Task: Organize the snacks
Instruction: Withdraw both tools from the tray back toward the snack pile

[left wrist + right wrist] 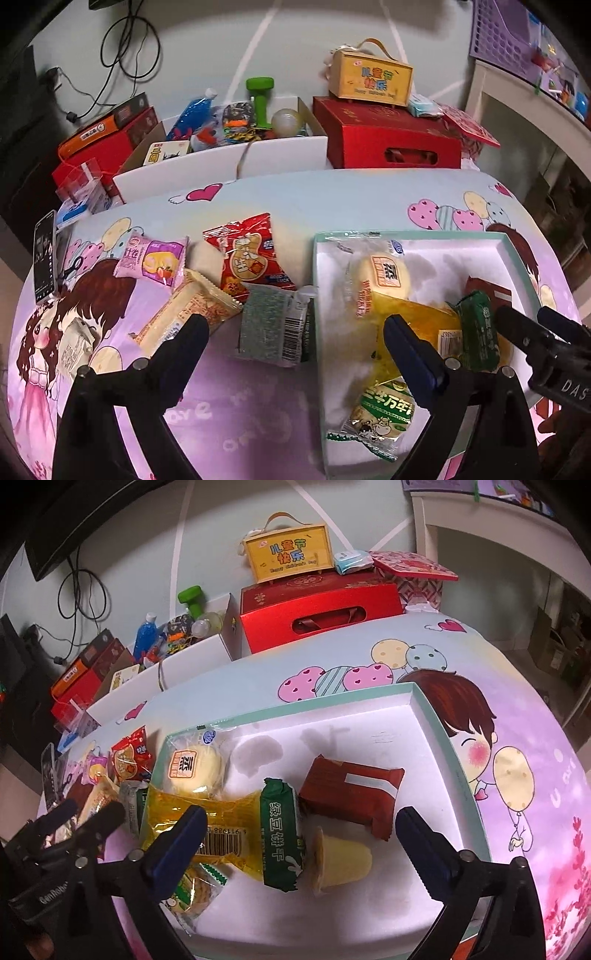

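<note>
A white tray with a mint rim [369, 233] [424, 701] lies on the cartoon-print tablecloth. It holds a wrapped bun [195, 771], a yellow packet [221, 823], a green packet [280, 834], a brown packet [347, 794], a jelly cup [343, 860] and a cow-print packet [384, 410]. Left of the tray lie a grey-green packet [273, 325], a red packet [251, 254], a pink packet [151, 260] and a beige packet [184, 317]. My left gripper [295, 339] is open, straddling the grey-green packet and the tray's left edge. My right gripper [301, 827] is open over the green packet and jelly cup.
A phone [44, 254] lies at the table's left edge. Behind the table stand a white carton of toys [221, 162], red boxes [388, 140] and a yellow handled box [373, 79]. A white shelf [517, 110] stands at the right.
</note>
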